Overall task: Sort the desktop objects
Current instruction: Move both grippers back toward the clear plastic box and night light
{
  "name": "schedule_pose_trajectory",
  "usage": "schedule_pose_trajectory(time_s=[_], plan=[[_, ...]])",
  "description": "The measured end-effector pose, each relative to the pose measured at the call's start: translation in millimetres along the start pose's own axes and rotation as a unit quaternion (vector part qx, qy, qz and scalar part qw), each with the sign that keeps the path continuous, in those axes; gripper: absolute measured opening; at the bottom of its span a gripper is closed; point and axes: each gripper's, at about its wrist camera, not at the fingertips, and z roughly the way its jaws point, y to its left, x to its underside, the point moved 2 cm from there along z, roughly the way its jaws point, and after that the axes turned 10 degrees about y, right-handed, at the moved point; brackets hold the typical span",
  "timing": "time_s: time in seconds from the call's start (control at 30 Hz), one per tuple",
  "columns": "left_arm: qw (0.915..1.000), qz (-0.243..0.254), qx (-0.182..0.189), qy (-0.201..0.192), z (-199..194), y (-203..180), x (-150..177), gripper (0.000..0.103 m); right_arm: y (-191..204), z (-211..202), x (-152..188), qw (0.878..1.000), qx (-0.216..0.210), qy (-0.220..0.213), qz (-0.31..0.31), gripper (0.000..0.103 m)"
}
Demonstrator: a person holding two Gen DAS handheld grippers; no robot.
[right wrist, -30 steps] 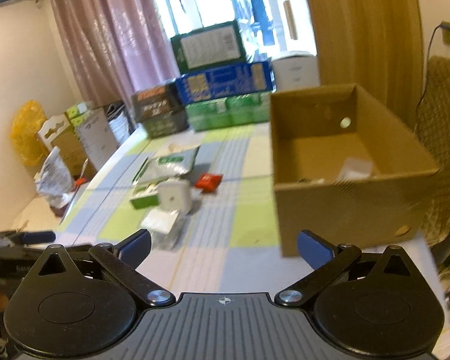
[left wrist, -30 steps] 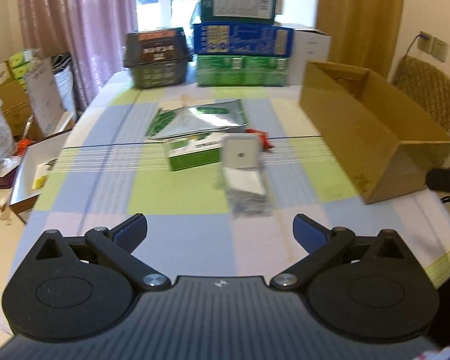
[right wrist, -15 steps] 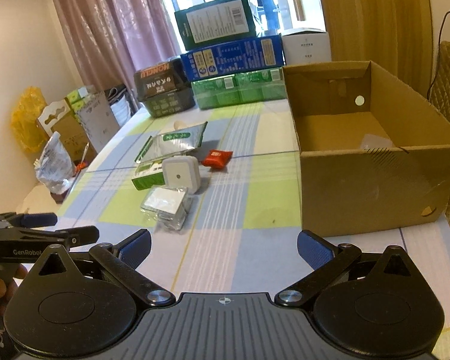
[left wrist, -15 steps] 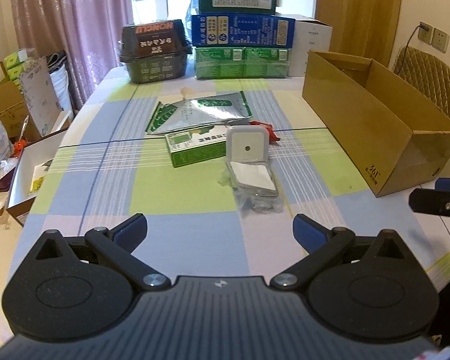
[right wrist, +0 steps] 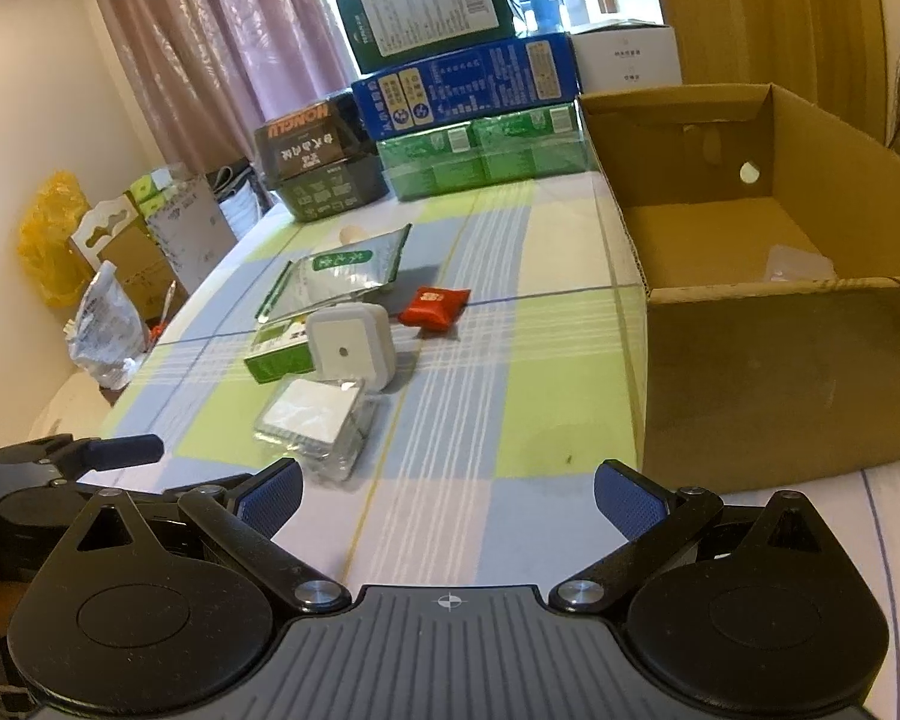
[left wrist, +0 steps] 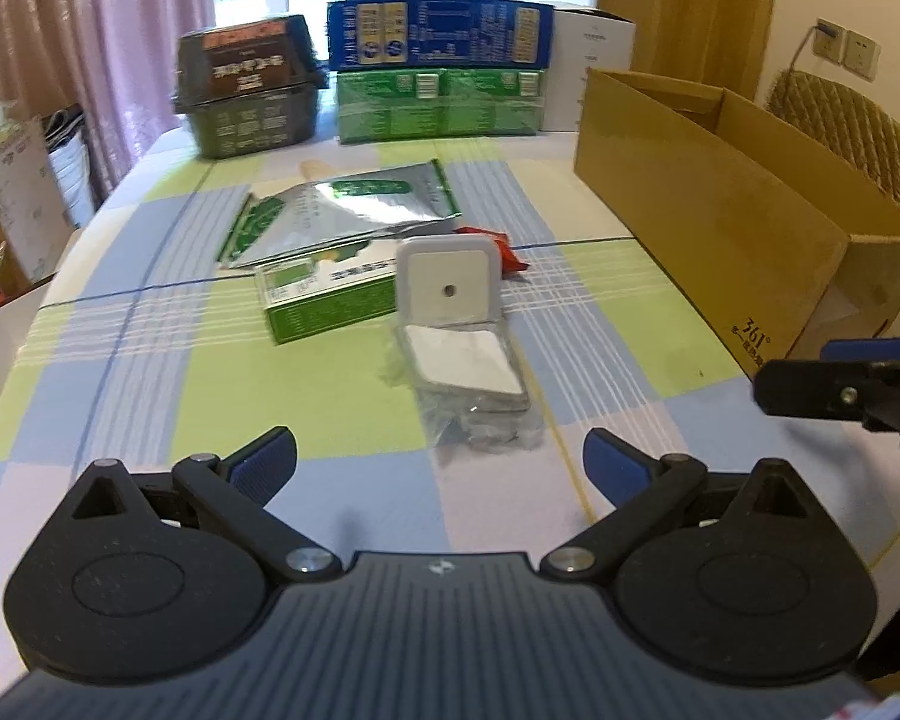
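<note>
Left wrist view: the left tool (left wrist: 440, 462) hangs above the near edge of the checked surface (left wrist: 150, 372), its blue fingers (left wrist: 264, 459) spread wide apart with nothing between them. Just past the tips lies a clear packet (left wrist: 471, 384) with a white card inside. A white square plug (left wrist: 448, 283) touches the packet's far end. To the plug's left lies a green box (left wrist: 324, 300), partly under a silver pouch (left wrist: 348, 213). A red sachet (left wrist: 507, 252) peeks out behind the plug. An open carton (left wrist: 732, 228) runs along the right edge. Stacked boxes (left wrist: 438, 60) and a dark tub (left wrist: 249, 93) line the far edge. The right tool (left wrist: 840, 381) reaches in from the right, near the carton's near corner.

Right wrist view: the right tool (right wrist: 449, 495) also stands wide apart and empty, over the near edge. The packet (right wrist: 315, 420) lies ahead to the left, the plug (right wrist: 351, 354) touching its far side, the green box (right wrist: 279, 348) beside the plug. The sachet (right wrist: 433, 306) sits apart, toward the carton (right wrist: 780, 372), which holds a pale scrap I cannot make out. The left tool (right wrist: 90, 453) shows at the left edge.
</note>
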Motion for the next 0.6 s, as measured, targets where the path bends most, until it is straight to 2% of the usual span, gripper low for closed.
schedule_pose_trajectory(time_s=[0.17, 0.23, 0.33, 0.4, 0.47, 0.6], plan=[[0.9998, 0.017, 0.004, 0.006, 26.6, -8.3, -5.6, 0.089, -8.7, 16.7, -0.4, 1.000, 0.010, 0.000, 0.011, 0.100], [0.9997, 0.025, 0.007, 0.006, 35.0, -11.9, -6.5, 0.088, -11.0, 21.2, -0.4, 1.000, 0.011, -0.001, 0.012, 0.090], [0.9995, 0.028, 0.005, 0.009, 45.5, -15.1, -8.0, 0.087, -13.9, 28.3, 1.0, 1.000, 0.013, 0.002, 0.013, 0.085], [0.9996, 0.024, 0.004, 0.010, 51.9, -16.1, -9.0, 0.079, -14.9, 32.4, 2.9, 1.000, 0.017, 0.003, 0.009, 0.082], [0.9997, 0.019, 0.001, 0.013, 58.3, -16.7, -10.0, 0.070, -16.7, 35.5, 4.3, 1.000, 0.016, 0.007, 0.010, 0.082], [0.9999, 0.005, -0.001, 0.013, 67.2, -16.8, -11.5, 0.068, -18.8, 39.8, 5.4, 1.000, 0.018, 0.011, 0.011, 0.082]])
